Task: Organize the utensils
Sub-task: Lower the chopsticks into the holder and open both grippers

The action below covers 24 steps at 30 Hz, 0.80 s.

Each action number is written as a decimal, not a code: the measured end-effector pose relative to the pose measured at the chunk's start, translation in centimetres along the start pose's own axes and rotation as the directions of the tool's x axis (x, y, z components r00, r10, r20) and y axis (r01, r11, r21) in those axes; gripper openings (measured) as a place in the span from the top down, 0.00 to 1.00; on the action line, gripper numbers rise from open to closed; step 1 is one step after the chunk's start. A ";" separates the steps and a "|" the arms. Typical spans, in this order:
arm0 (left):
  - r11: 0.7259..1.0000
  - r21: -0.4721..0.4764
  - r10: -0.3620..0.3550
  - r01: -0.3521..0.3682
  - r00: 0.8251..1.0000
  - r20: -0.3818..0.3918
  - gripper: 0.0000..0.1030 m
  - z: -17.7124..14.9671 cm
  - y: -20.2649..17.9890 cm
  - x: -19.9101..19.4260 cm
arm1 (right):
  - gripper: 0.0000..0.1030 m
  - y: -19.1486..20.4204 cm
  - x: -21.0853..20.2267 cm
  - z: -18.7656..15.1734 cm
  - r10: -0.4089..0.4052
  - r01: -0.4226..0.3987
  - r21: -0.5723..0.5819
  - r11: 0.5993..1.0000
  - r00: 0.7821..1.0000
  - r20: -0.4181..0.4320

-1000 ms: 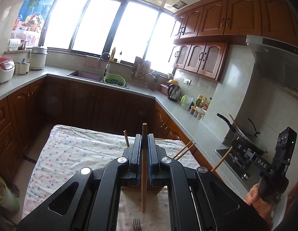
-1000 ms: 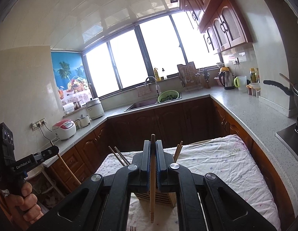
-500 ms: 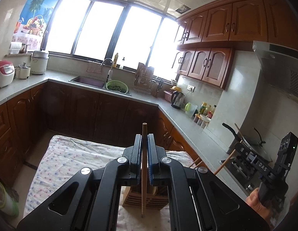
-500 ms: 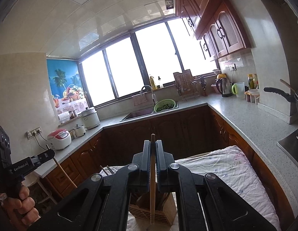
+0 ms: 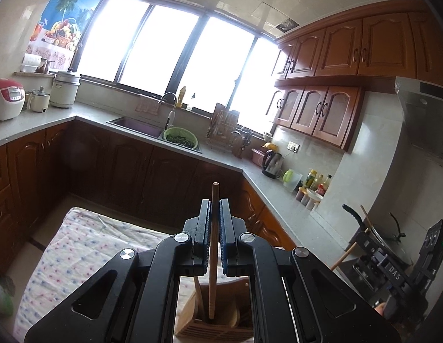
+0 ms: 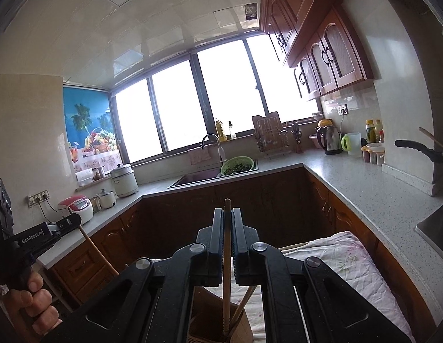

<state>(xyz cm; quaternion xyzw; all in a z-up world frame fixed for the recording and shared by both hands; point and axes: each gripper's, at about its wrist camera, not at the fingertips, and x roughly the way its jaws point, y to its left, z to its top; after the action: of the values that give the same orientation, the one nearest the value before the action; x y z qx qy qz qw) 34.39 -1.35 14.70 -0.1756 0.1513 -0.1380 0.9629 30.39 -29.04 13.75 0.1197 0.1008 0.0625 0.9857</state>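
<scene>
My left gripper (image 5: 214, 204) is shut on a wooden chopstick (image 5: 212, 285) held upright. Its lower end reaches into the wooden utensil holder (image 5: 210, 330) on the cloth-covered table (image 5: 78, 243), beside another chopstick (image 5: 200, 294) standing there. My right gripper (image 6: 227, 213) is shut on a second upright chopstick (image 6: 226, 300), whose tip dips into the same holder (image 6: 205, 314) next to slanted chopsticks (image 6: 244, 305). Each gripper shows in the other's view: the right one (image 5: 393, 268) at the right edge, the left one (image 6: 49, 231) in a hand (image 6: 29, 294).
Wooden cabinets and a grey counter (image 6: 378, 200) wrap round the table. On the counter are a sink (image 5: 135, 127), a green colander (image 5: 180, 140), a kettle (image 5: 272, 163) and a rice cooker (image 5: 7, 98). A pan (image 6: 421, 151) sits on the stove at the right.
Both grippers have moved over the holder, which has slid from behind the fingers to just under them. The chopstick tips now sit in it. The fork has left both views.
</scene>
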 end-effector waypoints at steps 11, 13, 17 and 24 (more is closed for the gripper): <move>0.998 -0.058 0.033 -0.036 0.997 -0.064 0.96 -3.9 2.2 3.0 | 0.95 -1.5 1.7 -3.4 -0.020 0.021 0.057 0.998 0.999 -0.029; 0.998 -0.058 0.034 -0.039 0.996 -0.080 0.96 -4.7 2.4 3.4 | 0.95 -1.6 1.9 -3.9 -0.018 0.021 0.069 0.997 0.999 -0.041; 0.998 -0.052 0.034 -0.041 0.992 -0.119 0.96 -6.0 2.3 4.4 | 0.95 -1.9 2.5 -4.8 -0.018 0.024 0.085 0.996 0.998 -0.068; 0.999 0.006 0.041 -0.041 0.988 -0.150 0.96 -7.5 1.0 5.1 | 0.95 -1.6 3.6 -6.5 -0.013 0.023 0.080 0.997 0.992 -0.127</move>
<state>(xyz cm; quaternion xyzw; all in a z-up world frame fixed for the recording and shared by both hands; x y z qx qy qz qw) 36.76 -4.26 6.41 -0.1600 0.2270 -0.1312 0.9517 32.63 -28.63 6.50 0.1547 0.1665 0.0568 0.9722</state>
